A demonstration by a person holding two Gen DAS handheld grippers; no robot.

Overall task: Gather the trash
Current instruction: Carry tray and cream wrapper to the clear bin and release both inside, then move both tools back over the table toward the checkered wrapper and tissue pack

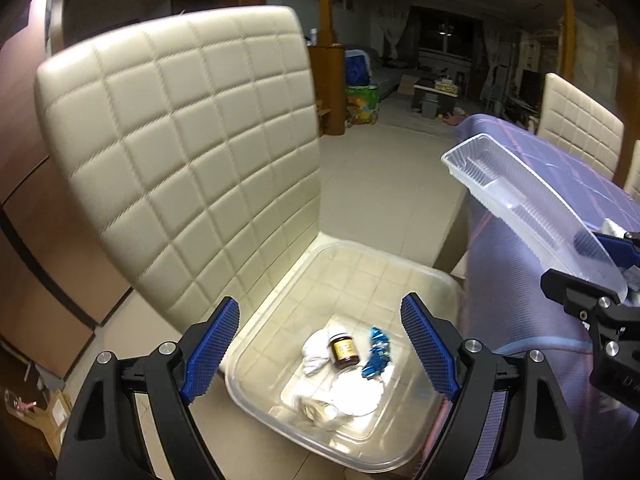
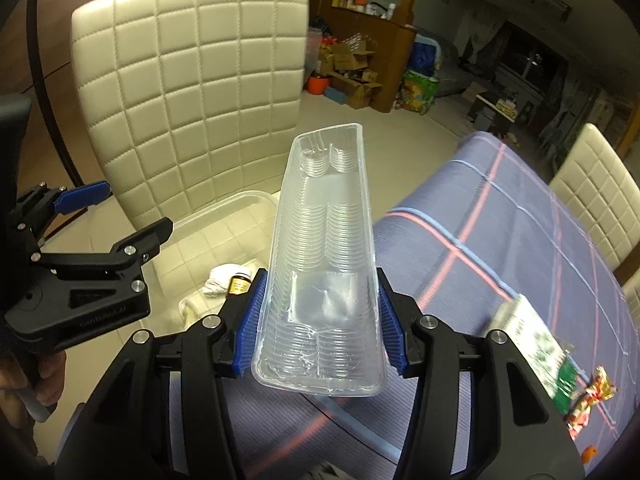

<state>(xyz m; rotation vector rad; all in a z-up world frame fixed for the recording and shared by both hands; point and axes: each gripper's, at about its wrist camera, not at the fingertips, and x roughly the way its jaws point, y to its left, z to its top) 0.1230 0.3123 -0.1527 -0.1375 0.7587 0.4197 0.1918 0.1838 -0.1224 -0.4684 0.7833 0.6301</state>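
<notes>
My left gripper [image 1: 320, 320] stands open and holds nothing, over a clear plastic bin [image 1: 400, 258] that rests on a cream chair seat. In the bin lie a crumpled white tissue [image 1: 316, 350], a small brown bottle [image 1: 344, 352], a blue wrapper [image 1: 376, 354] and a round white lid [image 1: 358, 394]. My right gripper [image 2: 320, 320] is shut on a long clear plastic tray [image 2: 324, 240], its blue pads pressing on both long sides. The tray [image 1: 520, 192] hangs at the table edge, to the right of the bin [image 2: 224, 208] and higher. The open left gripper [image 2: 134, 208] shows at the left of the right wrist view.
The quilted cream chair back [image 1: 180, 160] rises behind the bin. A table under a purple checked cloth [image 2: 500, 240] carries a green and white packet [image 2: 536, 344] and a red and gold wrapper [image 2: 592, 396]. More cream chairs [image 2: 596, 196] stand beyond it; boxes [image 2: 352, 72] clutter the far floor.
</notes>
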